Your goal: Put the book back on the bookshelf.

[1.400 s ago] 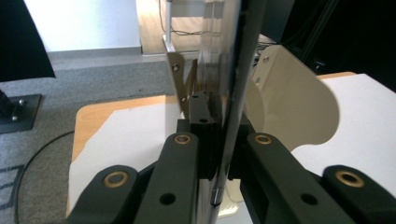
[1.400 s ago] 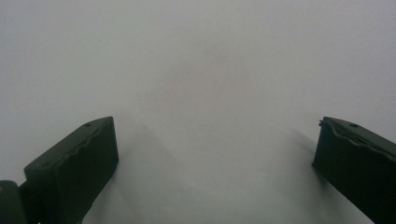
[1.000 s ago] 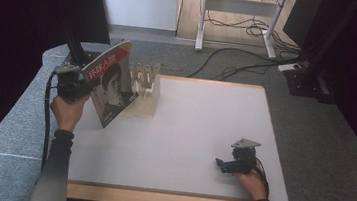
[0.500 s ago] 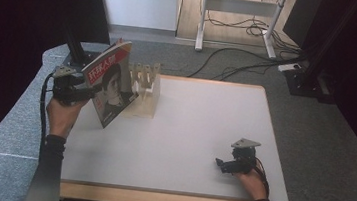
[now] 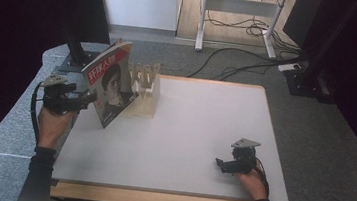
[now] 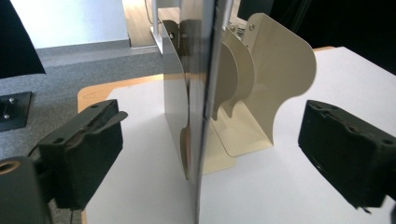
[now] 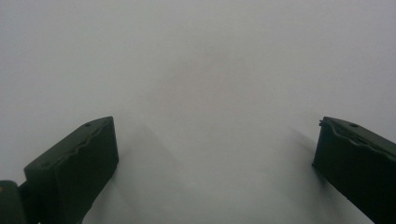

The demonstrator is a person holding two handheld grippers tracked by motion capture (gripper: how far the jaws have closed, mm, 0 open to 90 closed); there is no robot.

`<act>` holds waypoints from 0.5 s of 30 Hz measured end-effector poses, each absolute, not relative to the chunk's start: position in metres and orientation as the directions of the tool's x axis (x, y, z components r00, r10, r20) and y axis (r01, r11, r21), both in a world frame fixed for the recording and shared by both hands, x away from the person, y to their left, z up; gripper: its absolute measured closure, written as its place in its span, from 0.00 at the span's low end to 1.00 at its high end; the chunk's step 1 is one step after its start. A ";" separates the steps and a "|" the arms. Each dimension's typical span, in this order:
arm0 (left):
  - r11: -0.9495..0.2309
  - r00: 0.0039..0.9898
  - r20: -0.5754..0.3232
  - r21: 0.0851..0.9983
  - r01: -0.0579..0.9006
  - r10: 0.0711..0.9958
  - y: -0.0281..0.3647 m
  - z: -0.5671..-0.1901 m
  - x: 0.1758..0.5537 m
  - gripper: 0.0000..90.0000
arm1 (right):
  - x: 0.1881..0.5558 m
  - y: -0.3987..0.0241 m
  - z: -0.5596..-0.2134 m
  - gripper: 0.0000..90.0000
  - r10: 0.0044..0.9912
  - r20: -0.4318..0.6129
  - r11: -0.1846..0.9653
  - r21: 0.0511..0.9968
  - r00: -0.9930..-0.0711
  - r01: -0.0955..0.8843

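Cream-coloured metal dividers made up the one rack (image 5: 146,89) I could see, standing at the far left corner of the white tabletop (image 5: 188,131); in the left gripper view I counted three curved plates on it, though more may have been hidden behind the cover. One magazine (image 5: 110,82) stood upright and slightly tilted at the rack's left end, its lower edge on the tabletop, its red-titled cover with a portrait facing my side. In the left gripper view its spine edge (image 6: 205,93) ran straight up the middle of the frame.

I had two grippers to mind. My left gripper (image 5: 88,100) sat just left of the magazine, over the tabletop's left edge; its jaws had just been opening and stood wide, one on each side of the magazine's edge, with clear gaps between pads and paper, so it held nothing. My right gripper (image 5: 220,163) rested near the front right of the tabletop, well apart from the rack, jaws spread wide with only bare white surface between them.

For room: the whole middle and right of the tabletop lay free. The left side was tight, with the magazine close to the left edge and a black stand (image 5: 76,52) on the grey floor just beyond it. Cables (image 5: 230,68) trailed across the floor past the far edge.
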State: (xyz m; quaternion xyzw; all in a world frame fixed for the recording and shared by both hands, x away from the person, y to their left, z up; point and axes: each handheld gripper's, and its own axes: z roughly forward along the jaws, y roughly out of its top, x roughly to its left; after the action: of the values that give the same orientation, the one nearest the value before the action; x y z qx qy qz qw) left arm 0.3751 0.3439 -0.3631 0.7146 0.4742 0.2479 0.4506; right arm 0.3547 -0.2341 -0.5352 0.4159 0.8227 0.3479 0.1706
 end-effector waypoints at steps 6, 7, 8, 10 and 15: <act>-0.189 0.466 -0.056 0.867 0.462 0.883 0.337 -0.367 0.358 0.02 | 0.355 -0.234 -0.535 0.00 0.803 0.008 0.412 0.715 -0.596 0.565; -0.193 0.467 -0.052 0.866 0.462 0.883 0.336 -0.367 0.355 0.01 | 0.355 -0.234 -0.535 0.00 0.803 0.008 0.412 0.715 -0.596 0.565; -0.197 0.471 -0.049 0.866 0.459 0.881 0.334 -0.369 0.351 0.01 | 0.355 -0.234 -0.535 0.00 0.804 0.009 0.411 0.715 -0.595 0.566; -0.197 0.476 -0.053 0.865 0.461 0.878 0.332 -0.370 0.347 0.01 | 0.355 -0.234 -0.535 0.00 0.804 0.009 0.411 0.715 -0.595 0.565; -0.197 0.490 -0.069 0.861 0.469 0.869 0.328 -0.380 0.333 0.00 | 0.354 -0.234 -0.535 0.00 0.804 0.011 0.409 0.715 -0.594 0.567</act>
State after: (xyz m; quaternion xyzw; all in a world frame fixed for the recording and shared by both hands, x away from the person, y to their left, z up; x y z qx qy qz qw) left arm 0.3333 0.3279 -0.3805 0.7401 0.4519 0.2248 0.4443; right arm 0.3544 -0.2339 -0.5353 0.4172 0.8219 0.3485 0.1703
